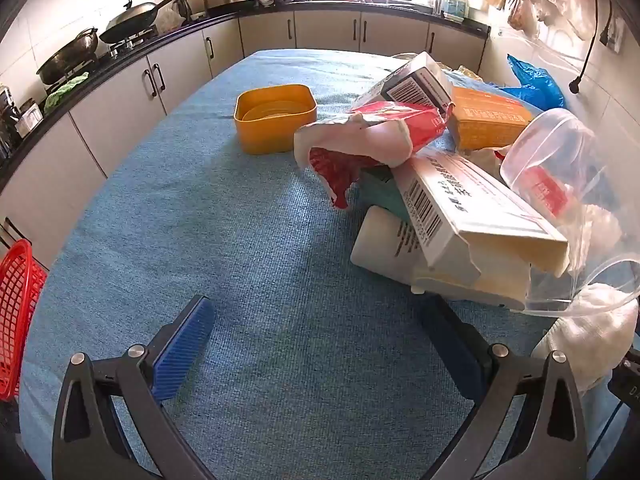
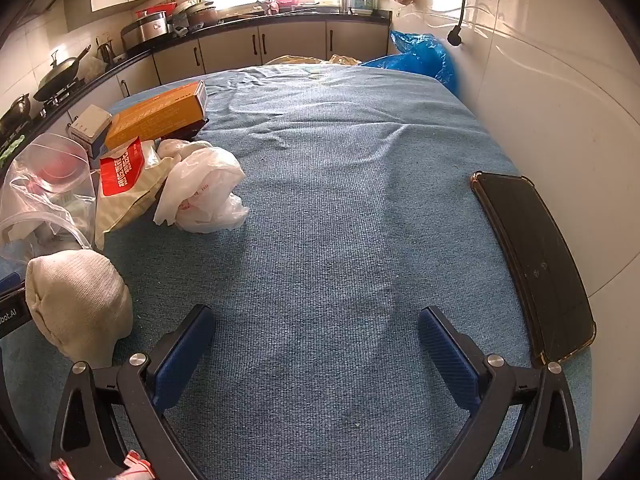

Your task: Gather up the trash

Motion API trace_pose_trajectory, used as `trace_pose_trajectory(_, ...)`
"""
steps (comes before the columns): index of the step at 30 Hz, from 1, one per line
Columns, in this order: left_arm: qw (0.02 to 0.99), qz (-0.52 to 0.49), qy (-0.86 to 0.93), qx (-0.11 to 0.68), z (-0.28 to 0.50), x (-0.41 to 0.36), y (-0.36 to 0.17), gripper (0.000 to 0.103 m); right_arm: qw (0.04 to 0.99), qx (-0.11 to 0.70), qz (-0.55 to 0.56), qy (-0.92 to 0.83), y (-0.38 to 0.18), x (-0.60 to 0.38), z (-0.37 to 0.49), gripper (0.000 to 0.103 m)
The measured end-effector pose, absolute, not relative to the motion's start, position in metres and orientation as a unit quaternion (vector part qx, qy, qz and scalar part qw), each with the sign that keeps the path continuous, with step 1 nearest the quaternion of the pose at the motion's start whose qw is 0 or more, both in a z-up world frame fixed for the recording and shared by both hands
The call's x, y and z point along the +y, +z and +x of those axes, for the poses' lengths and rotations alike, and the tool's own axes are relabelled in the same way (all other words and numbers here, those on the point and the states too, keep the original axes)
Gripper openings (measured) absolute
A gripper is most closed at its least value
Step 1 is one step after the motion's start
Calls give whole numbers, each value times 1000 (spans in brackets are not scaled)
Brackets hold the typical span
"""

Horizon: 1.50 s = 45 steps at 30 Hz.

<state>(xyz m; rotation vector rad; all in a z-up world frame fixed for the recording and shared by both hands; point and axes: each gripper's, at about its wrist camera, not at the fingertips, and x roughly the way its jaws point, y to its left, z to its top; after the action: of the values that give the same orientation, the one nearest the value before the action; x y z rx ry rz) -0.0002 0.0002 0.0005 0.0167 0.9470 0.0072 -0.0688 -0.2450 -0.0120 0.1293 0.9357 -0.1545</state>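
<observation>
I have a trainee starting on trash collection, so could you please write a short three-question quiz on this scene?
1. True or false: the left claw holds a carton.
2. Which lies beside the wall, right of the right claw? A) phone B) wok C) cup
3. What colour is the empty tub on the blue cloth, left of the trash pile?

Key: 1 false, both claws are open and empty. 2 A. 3 yellow.

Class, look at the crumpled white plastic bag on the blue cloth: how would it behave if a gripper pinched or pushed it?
The white plastic bag is thin and crumpled, so it would probably collapse and hang limp when pinched. It looks very light, so a push would likely slide it over the blue cloth, not tip it.
</observation>
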Motion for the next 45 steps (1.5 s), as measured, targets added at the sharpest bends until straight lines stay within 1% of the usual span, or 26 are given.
trace_pose_trajectory(14,890,8,3,456,0,0,0,103,887,451,65,-76,-11,-244,-70,103)
trace_pose_trajectory(18,886,16,-12,463,-2,1,1,103,878,466,74,-81,-11,-244,-70,103)
trace_pose_trajectory(21,878,27,-29,477,-2,-1,0,103,874,474,75,-79,-10,-241,-79,103)
trace_pose_trajectory(27,875,45,-74,476,-11,2,1,103,873,478,66,-69,-9,-232,-103,103)
trace_pose_trajectory(31,876,15,-94,473,-35,14,10,103,870,484,66,-67,-7,-227,-119,103)
trace_pose_trajectory(38,916,-3,-72,395,-116,50,53,103,871,483,67,-68,-6,-213,-153,103)
trace_pose_trajectory(45,942,-20,-21,335,-169,81,81,103,869,484,75,-68,-5,-206,-189,103)
